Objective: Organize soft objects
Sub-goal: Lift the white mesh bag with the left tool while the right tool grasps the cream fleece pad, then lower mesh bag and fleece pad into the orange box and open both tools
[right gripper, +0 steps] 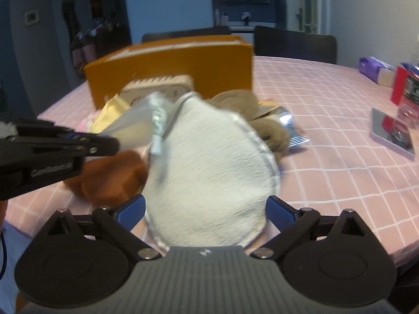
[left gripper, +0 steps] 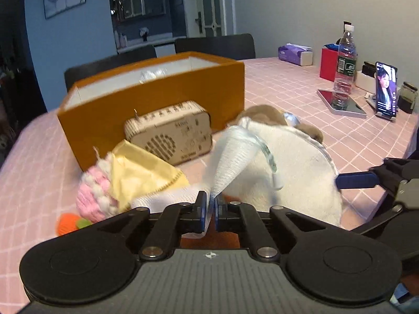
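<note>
Left gripper (left gripper: pixel 212 209) clamped on a white mesh pouch (left gripper: pixel 233 157), its long axis pointing up and away toward the orange box (left gripper: pixel 157 104), right gripper (right gripper: pixel 205 209) spread wide around a white fuzzy pad (right gripper: pixel 209 170), possibly not touching, lying on the pink worktop (right gripper: pixel 327 130).

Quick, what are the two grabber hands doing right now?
Left gripper: jaws shut on the white mesh pouch.
Right gripper: jaws open, either side of the white furry pad, not squeezing it.
</note>
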`<state>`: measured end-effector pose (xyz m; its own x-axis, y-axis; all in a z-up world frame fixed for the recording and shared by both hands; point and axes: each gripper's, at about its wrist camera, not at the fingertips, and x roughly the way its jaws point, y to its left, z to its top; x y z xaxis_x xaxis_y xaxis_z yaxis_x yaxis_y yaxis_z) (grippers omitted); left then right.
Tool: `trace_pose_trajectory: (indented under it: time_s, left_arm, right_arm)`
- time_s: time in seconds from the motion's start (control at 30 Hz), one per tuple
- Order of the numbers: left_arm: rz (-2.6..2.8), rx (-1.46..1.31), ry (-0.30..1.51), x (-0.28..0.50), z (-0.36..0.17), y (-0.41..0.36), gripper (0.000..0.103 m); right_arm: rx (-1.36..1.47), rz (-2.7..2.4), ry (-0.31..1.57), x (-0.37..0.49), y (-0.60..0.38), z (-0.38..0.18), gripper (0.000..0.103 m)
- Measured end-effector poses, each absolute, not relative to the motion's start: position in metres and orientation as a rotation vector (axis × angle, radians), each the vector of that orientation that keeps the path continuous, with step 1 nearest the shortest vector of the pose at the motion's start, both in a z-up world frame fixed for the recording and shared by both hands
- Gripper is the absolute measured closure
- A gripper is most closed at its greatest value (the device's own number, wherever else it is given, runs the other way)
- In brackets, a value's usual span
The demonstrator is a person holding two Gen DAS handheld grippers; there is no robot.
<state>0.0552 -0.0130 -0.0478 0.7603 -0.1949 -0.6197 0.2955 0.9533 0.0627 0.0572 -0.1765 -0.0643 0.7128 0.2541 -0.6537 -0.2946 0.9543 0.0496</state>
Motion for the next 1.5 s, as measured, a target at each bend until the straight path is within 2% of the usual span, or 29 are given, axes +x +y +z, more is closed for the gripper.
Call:
trace_pose_trajectory:
  time_s: [0.03,0.1,0.17,0.3,0.33,0.4,0.43,0.47,0.5,0.73,1.17,1.5]
  left_arm:
    - [-0.275,0.153,0.655,0.055,-0.050,-0.013,0.093]
    - [-0.278,0.151,0.651,0.053,-0.053,-0.014,0.091]
    - [-0.278,0.152,0.655,0.053,-0.055,-0.015,0.091]
    - [-0.278,0.134,0.655,0.054,-0.055,-0.014,0.091]
    - [-0.278,0.132,0.655,0.054,-0.055,-0.014,0.091]
    - [-0.279,0.131,0.652,0.053,-0.055,-0.013,0.091]
    - [-0.278,0.127,0.651,0.053,-0.055,-0.013,0.092]
    - [-0.277,0.120,0.649,0.053,-0.054,-0.012,0.092]
    - [-0.277,0.113,0.645,0.053,-0.054,-0.011,0.094]
    - [-0.268,0.101,0.582,0.051,-0.041,-0.007,0.102]
    - [-0.212,0.122,0.407,0.041,0.014,0.005,0.103]
    - [-0.145,0.140,0.288,0.073,0.066,0.023,0.103]
  right_arm:
    - [-0.095,0.292,0.711,0.056,-0.172,-0.067,0.008]
    - [-0.150,0.275,0.709,0.054,-0.165,-0.073,0.023]
    - [-0.150,0.279,0.701,0.051,-0.164,-0.074,0.027]
    - [-0.119,0.306,0.713,0.051,-0.165,-0.071,0.044]
    - [-0.109,0.308,0.718,0.052,-0.166,-0.071,0.049]
    - [-0.105,0.298,0.719,0.052,-0.169,-0.069,0.069]
    - [-0.106,0.288,0.718,0.052,-0.170,-0.068,0.074]
    - [-0.110,0.275,0.715,0.052,-0.171,-0.067,0.085]
    - [-0.123,0.266,0.708,0.050,-0.171,-0.065,0.090]
    - [-0.101,0.292,0.662,0.041,-0.182,-0.038,0.093]
    - [-0.041,0.308,0.473,0.037,-0.204,0.030,0.094]
    - [0.066,0.381,0.362,0.086,-0.205,0.083,0.093]
